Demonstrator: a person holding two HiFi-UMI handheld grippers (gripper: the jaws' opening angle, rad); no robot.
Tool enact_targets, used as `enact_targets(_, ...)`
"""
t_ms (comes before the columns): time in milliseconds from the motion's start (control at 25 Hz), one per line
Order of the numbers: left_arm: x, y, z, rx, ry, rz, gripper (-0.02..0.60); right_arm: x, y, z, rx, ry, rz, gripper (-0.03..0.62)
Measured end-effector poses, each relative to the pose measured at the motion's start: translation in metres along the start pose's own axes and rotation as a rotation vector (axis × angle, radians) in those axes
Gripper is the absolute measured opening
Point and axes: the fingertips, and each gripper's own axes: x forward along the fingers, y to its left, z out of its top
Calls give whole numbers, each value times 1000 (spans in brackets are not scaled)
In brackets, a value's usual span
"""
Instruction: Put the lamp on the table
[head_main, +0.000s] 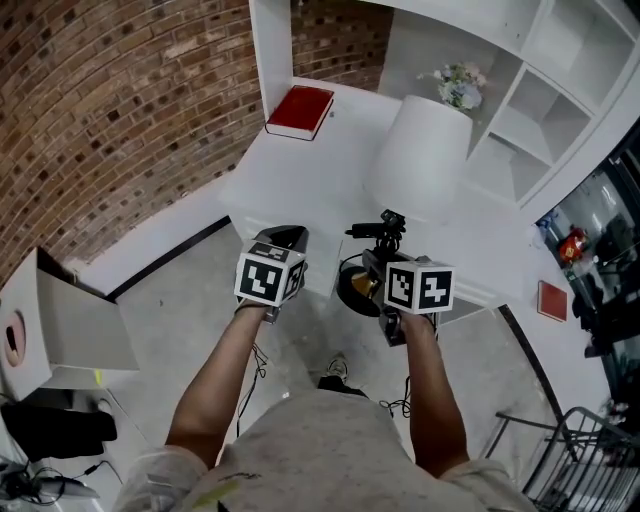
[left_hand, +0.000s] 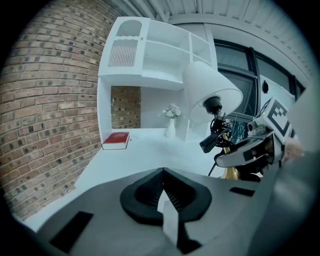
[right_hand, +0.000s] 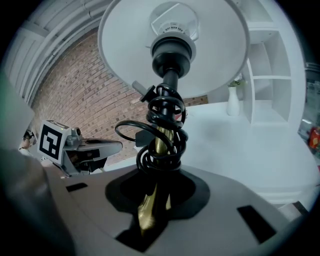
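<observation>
1. The table (head_main: 330, 180) is white and stands against a brick wall (head_main: 120, 110). A red book (head_main: 300, 110) lies at the table's far left corner. A vase of flowers (head_main: 458, 85) stands at its far side, beside a white shelf unit (head_main: 540, 90).
2. The lamp (head_main: 420, 160) is held off the table at its near edge, its white shade leaning over the table top. A black cord (right_hand: 162, 135) is coiled round the brass stem.
3. The right gripper (right_hand: 152, 200) is clamped on that stem, just below the coil.
4. The left gripper (left_hand: 164, 192) has its jaws together and holds nothing; it hangs at the table's near edge, just beside the lamp.
5. Both forearms reach forward side by side, and the grippers tilt down toward the table.
</observation>
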Motion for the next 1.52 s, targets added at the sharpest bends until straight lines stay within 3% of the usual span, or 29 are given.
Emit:
enact_targets(840, 105, 3, 41, -16, 59, 70, -3, 48, -103, 62, -42, 38, 50, 94)
enact_targets(1520, 138, -15, 50, 5, 91, 74, -3, 47, -142, 64, -18, 42, 52, 94)
